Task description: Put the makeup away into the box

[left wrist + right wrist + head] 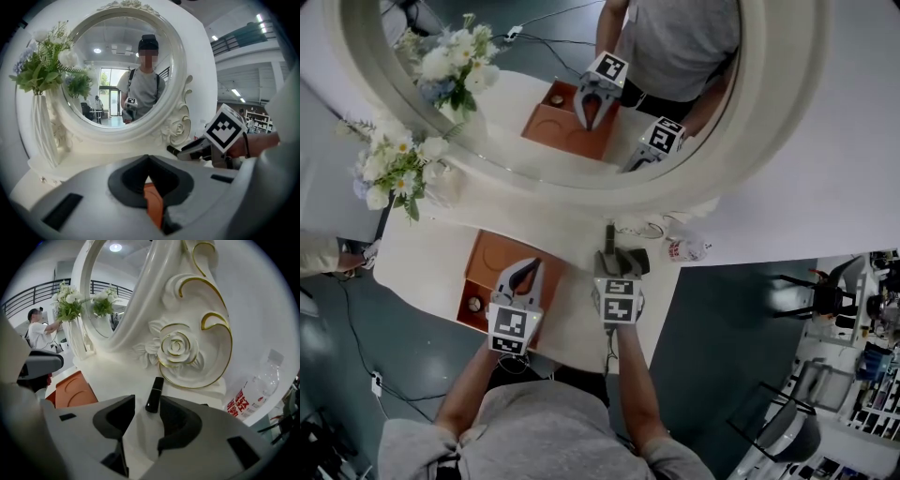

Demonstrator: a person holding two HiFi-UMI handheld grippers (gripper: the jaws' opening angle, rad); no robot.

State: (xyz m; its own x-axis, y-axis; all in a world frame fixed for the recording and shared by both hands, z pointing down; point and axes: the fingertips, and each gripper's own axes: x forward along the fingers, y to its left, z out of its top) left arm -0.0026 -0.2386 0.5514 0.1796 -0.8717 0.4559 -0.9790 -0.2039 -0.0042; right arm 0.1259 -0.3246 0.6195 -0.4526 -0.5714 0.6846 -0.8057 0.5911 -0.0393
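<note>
The right hand-held gripper point(147, 404) is released, jaws apart, nothing grasped; the lipstick point(154, 394) is seen just ahead of its tips. The jaws should be lowered on both sides of the tube's middle and closed only when it is centred, since it may roll. The lipstick is a slim, glossy black tube, laid flat on the white tabletop point(117, 376) at the foot of the mirror point(136, 319), below its rose ornament point(177, 347). The left hand-held gripper point(149, 161) is clenched and empty over the orange box point(70, 390), before the mirror.

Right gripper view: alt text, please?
The right gripper, jaws open, frames a black lipstick tube lying on the white table before the carved rose of the mirror. An orange box sits left, a plastic bottle right.
</note>
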